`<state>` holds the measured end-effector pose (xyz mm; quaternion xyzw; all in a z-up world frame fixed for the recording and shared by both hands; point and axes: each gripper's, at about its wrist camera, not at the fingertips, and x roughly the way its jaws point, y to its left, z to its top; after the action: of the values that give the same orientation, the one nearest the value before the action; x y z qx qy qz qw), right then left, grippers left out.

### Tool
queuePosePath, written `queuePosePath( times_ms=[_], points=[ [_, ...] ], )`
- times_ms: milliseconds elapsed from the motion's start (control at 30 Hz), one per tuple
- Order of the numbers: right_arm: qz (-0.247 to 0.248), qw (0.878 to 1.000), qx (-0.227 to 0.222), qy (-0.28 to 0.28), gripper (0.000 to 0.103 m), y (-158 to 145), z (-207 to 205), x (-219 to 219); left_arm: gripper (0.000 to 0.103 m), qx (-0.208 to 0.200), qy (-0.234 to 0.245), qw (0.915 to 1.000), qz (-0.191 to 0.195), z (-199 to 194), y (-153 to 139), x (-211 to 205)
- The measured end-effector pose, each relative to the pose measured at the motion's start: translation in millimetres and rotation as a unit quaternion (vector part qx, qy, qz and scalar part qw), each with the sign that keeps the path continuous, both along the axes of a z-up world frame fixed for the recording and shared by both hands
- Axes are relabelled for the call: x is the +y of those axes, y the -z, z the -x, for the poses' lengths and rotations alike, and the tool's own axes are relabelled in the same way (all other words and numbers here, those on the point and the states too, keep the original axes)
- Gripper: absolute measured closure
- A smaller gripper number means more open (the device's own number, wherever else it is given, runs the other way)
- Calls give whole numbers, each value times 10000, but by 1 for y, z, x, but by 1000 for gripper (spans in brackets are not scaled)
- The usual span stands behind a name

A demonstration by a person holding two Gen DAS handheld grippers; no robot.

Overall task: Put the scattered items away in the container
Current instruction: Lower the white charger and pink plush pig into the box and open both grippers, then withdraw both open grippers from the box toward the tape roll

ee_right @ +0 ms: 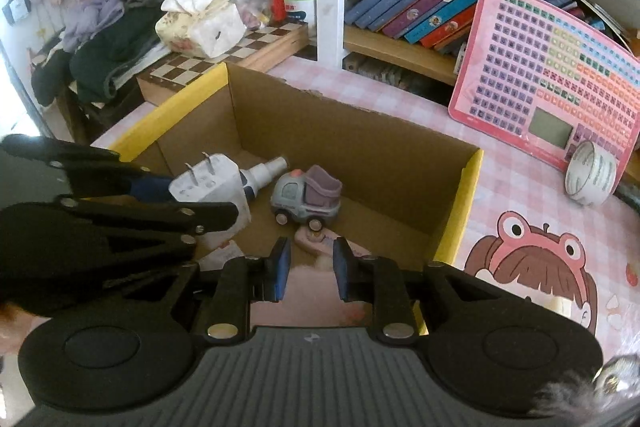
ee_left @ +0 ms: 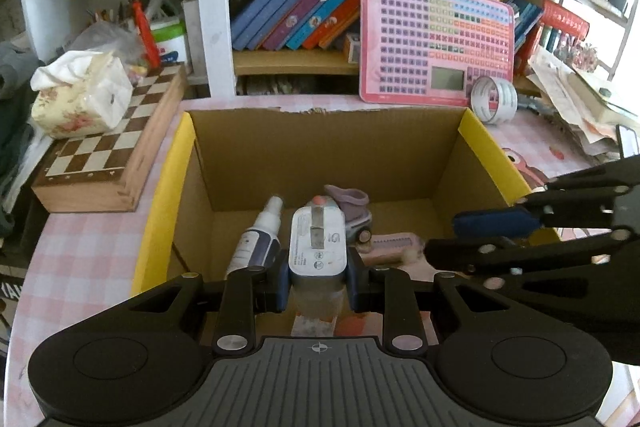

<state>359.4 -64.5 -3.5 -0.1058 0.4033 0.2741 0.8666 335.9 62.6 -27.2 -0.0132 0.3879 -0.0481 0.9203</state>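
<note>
Inspecting, we find the left tool [ee_left: 316, 281] clamped on a white charger [ee_left: 318, 247] over the cardboard box [ee_left: 320, 151]; right tool [ee_right: 308, 269] apart, empty.

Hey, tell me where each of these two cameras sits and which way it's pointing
Left wrist: on the left hand-held gripper, angled down into the cardboard box; its pads clamp a white plug adapter; the right hand-held gripper crosses at right.
Right wrist: on the right hand-held gripper, angled into the same box, nothing between its pads; the left one shows at left.
Shared: box, adapter, spray bottle, toy truck.
</note>
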Motion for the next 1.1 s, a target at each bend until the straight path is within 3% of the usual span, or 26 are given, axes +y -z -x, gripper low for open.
queuePosePath(
  times_ms=[167,333,433,600,700,833,1100],
  points=[
    [-38,9999,1,94,81,1,8,-1,77,46,-55,10000,29,-8,2,-4],
    [-134,9998,-77,138,81,-9,19,-5,68,-291,28,9996,12,12,-16,2],
    [-196,9996,-137,159,81,-17,29,-5,67,-388,-12,9992,81,26,-25,6],
    [-318,9990,-305,123,81,-33,52,-3,63,-633,45,9980,63,60,-48,7],
    [-409,9983,-405,117,81,-45,69,-5,53,-788,18,9968,88,84,-61,11],
    [-506,9970,-557,194,81,-59,97,-10,53,-883,-26,9957,262,113,-74,18],
    [-546,9941,-842,422,81,-69,164,-25,44,-861,24,9959,287,173,-77,21]
  ],
)
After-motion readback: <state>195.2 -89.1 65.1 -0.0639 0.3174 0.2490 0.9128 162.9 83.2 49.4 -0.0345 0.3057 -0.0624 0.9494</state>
